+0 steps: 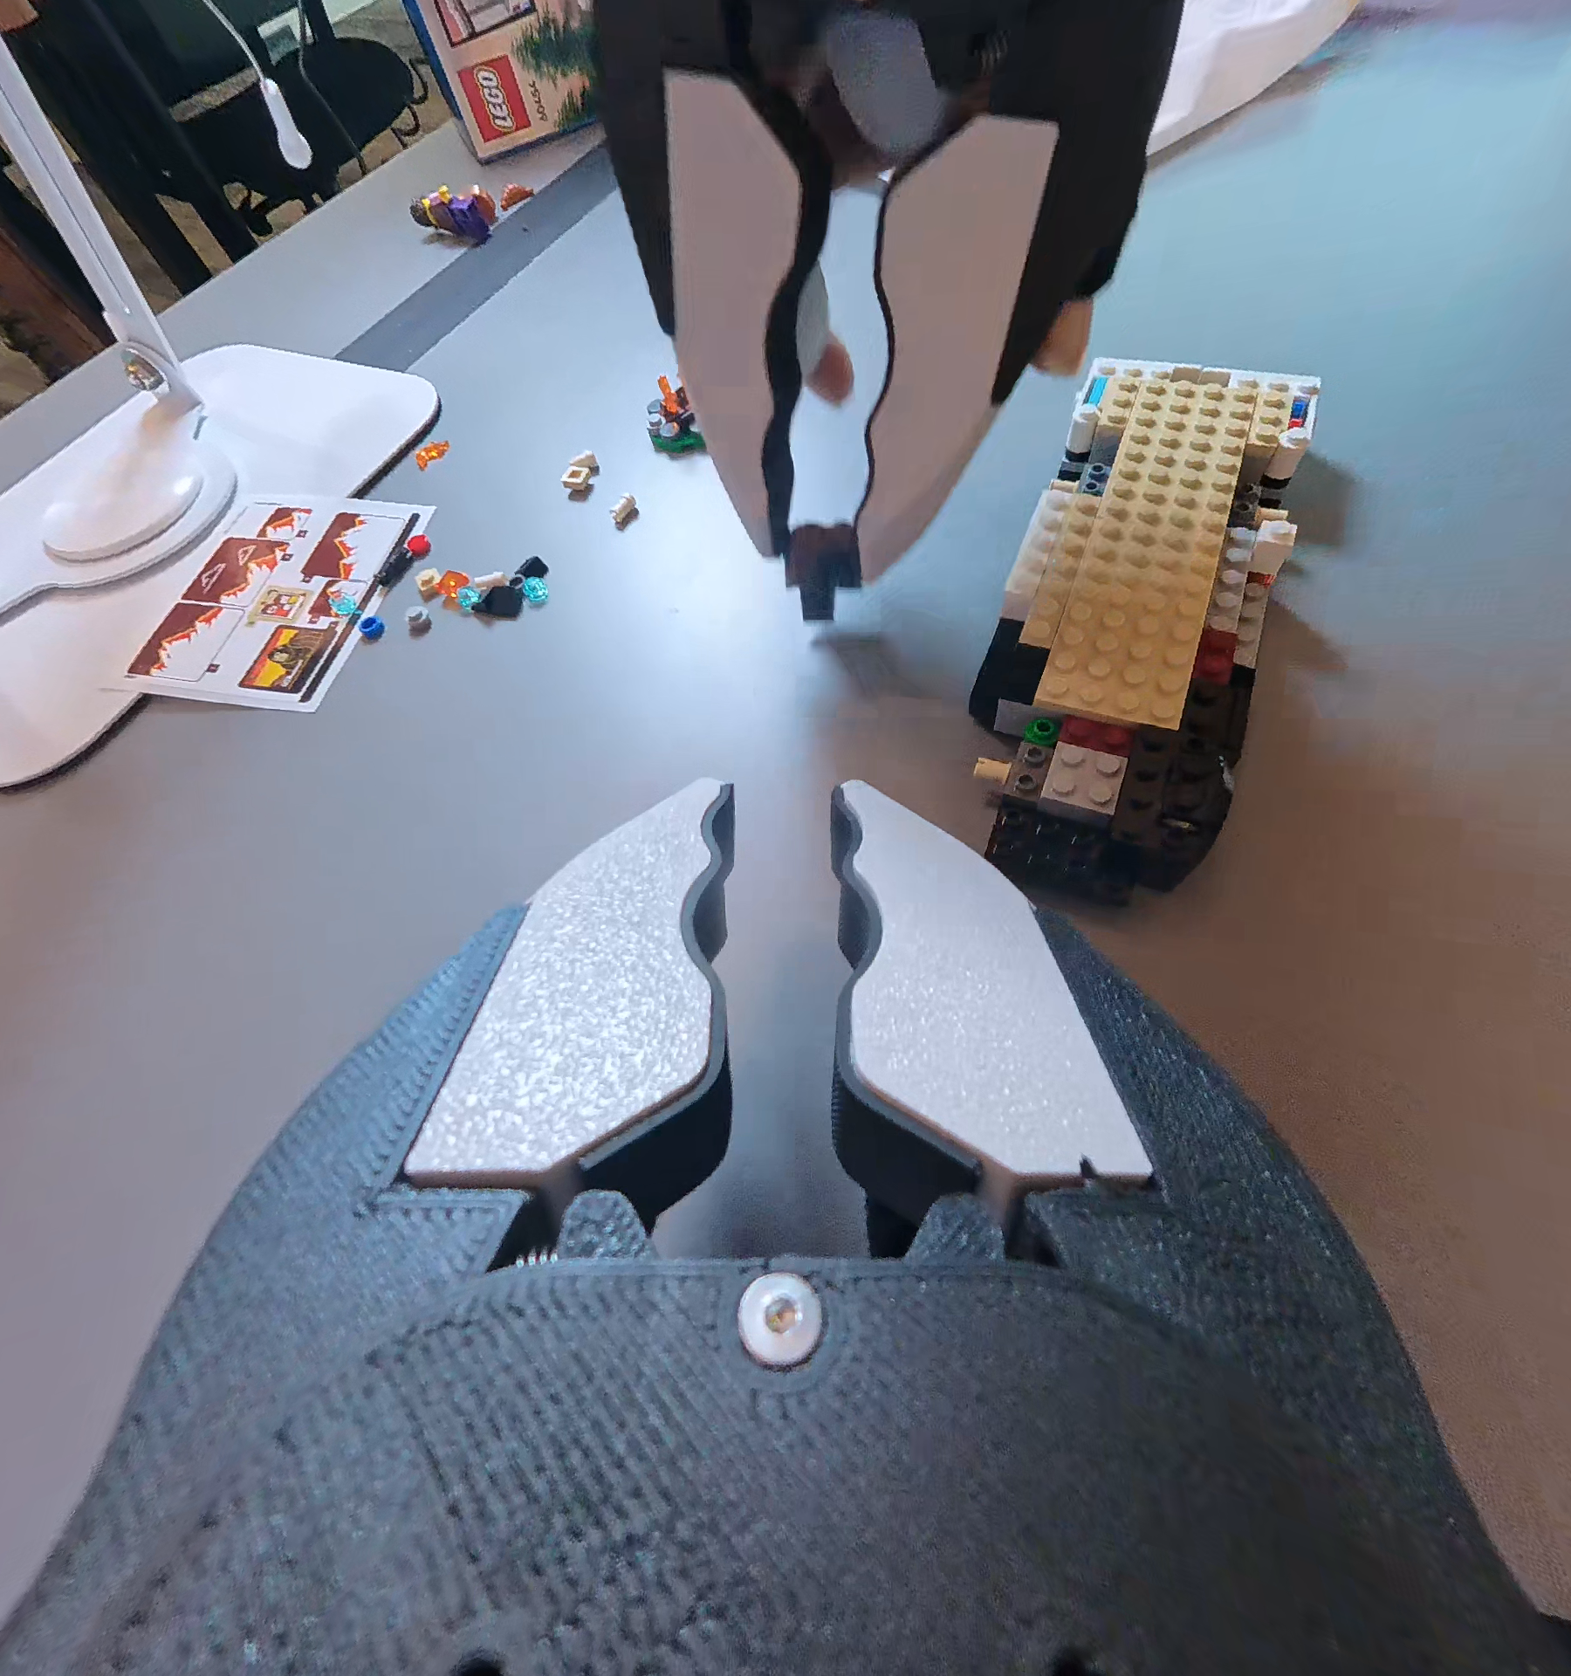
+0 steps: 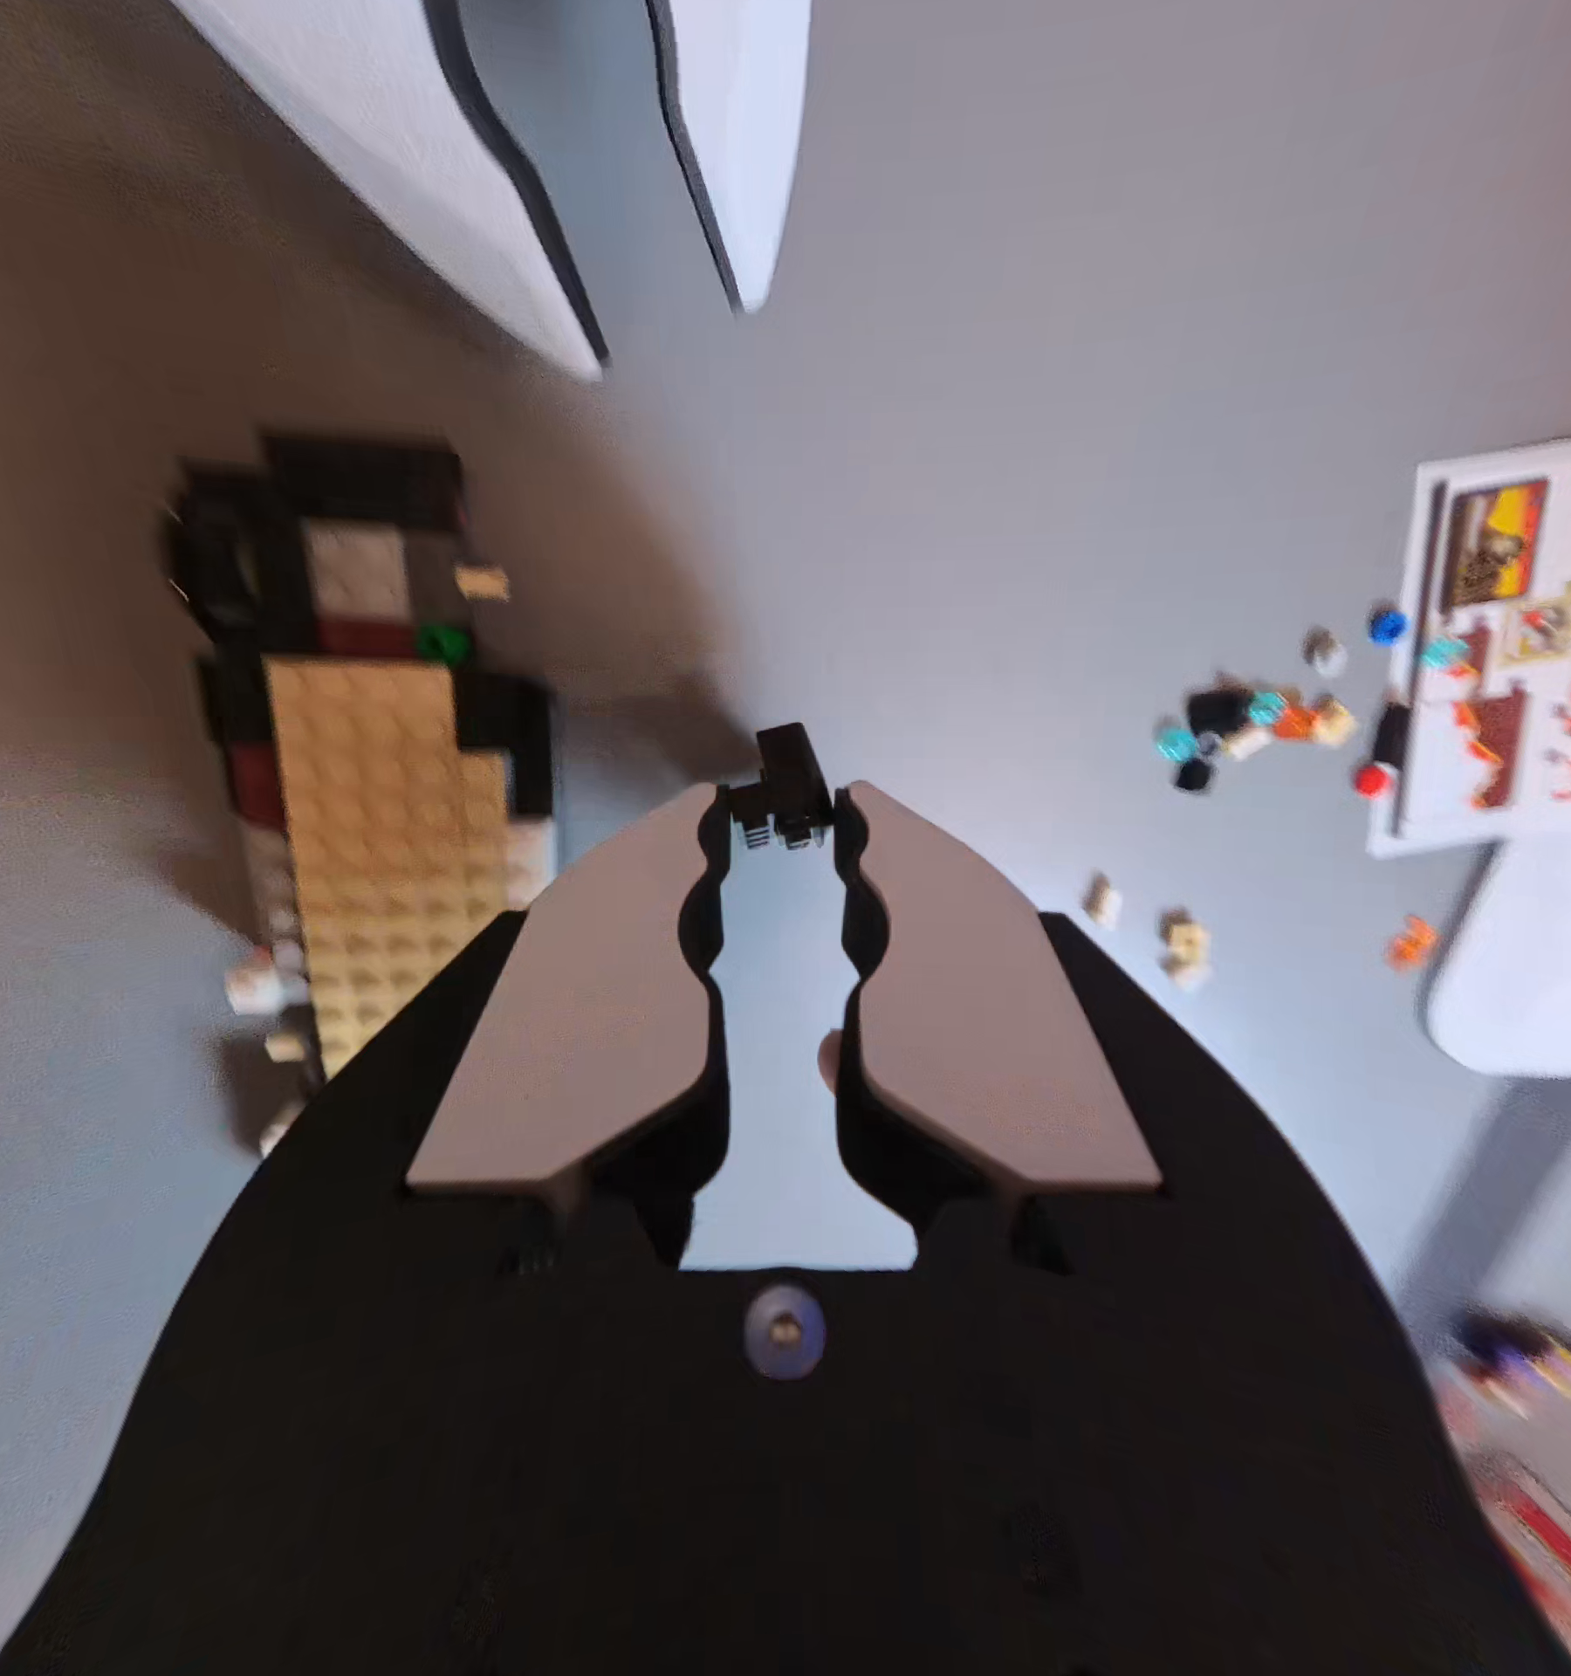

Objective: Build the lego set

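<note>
In the left wrist view, the left gripper (image 1: 782, 798) lies low and level over the grey table (image 1: 582, 816), pointing to 12 o'clock, its jaws narrowly apart with only bare table between them. At 12 o'clock the right gripper (image 1: 820, 567) comes steeply down, tips toward the table, clamping a small dark brick piece (image 1: 820, 571) just above the surface. A brick model (image 1: 1135, 589) with a tan studded top stands at 2 o'clock, loose small bricks (image 1: 483, 585) and a sticker sheet (image 1: 256, 599) at 10 o'clock, beside a white lamp base (image 1: 220, 426).

In the right wrist view, the right gripper (image 2: 782, 803) looks down at the table (image 2: 1036, 453), both fingertips pressed on the dark brick piece (image 2: 786, 789). The model (image 2: 374, 771) lies at 9 o'clock, the loose bricks (image 2: 1253, 725) at 3 o'clock, and the left gripper's fingers (image 2: 492, 181) at 11 o'clock.
</note>
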`<control>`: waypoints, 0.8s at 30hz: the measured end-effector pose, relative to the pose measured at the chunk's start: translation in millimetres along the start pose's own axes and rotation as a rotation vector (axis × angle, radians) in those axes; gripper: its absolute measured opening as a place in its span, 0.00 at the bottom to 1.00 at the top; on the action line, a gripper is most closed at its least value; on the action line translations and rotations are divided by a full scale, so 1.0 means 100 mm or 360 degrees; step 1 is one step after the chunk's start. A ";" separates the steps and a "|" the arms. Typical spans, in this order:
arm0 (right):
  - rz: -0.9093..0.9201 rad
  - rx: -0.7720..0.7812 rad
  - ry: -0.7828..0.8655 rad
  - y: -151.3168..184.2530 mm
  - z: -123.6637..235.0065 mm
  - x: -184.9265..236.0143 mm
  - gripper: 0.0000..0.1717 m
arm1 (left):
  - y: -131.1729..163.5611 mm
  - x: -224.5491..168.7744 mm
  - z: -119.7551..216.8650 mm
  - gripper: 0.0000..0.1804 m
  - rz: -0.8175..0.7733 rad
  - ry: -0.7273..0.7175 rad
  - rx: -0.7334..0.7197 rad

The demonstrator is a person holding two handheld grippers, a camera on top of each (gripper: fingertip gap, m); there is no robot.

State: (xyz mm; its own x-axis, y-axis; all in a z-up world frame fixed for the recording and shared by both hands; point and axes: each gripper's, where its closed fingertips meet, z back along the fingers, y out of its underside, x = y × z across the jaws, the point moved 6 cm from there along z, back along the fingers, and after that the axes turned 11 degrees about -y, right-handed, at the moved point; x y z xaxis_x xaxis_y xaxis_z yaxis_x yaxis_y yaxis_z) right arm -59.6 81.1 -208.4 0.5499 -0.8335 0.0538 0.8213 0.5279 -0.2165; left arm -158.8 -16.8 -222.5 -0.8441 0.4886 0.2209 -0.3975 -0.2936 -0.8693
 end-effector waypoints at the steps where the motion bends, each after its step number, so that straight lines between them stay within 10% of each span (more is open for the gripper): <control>1: -0.0002 0.0168 -0.0008 0.00 0.04 -0.02 0.13 | 0.01 0.00 -0.01 0.11 0.0000 0.0005 0.0006; 9: -0.0126 0.0759 -0.0248 -0.31 -0.21 -0.14 0.13 | 0.08 0.03 0.16 0.07 -0.0160 0.0030 0.0009; 16: -0.0141 0.0362 -0.0292 -0.44 -0.12 -0.15 0.20 | 0.14 0.05 0.23 0.08 -0.0164 0.0011 0.0003; 24: -0.0165 -0.0289 -0.0195 0.21 0.18 0.55 0.27 | 0.18 0.00 0.14 0.10 -0.0140 0.0067 0.0027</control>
State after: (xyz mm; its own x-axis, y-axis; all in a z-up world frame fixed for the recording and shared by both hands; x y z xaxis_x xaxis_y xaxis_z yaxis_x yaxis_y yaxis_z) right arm -9.3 49.6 -192.6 0.4873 -0.8500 0.2002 0.8396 0.3930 -0.3750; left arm -171.2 -33.3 -231.5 -0.7900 0.5470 0.2769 -0.4757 -0.2619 -0.8397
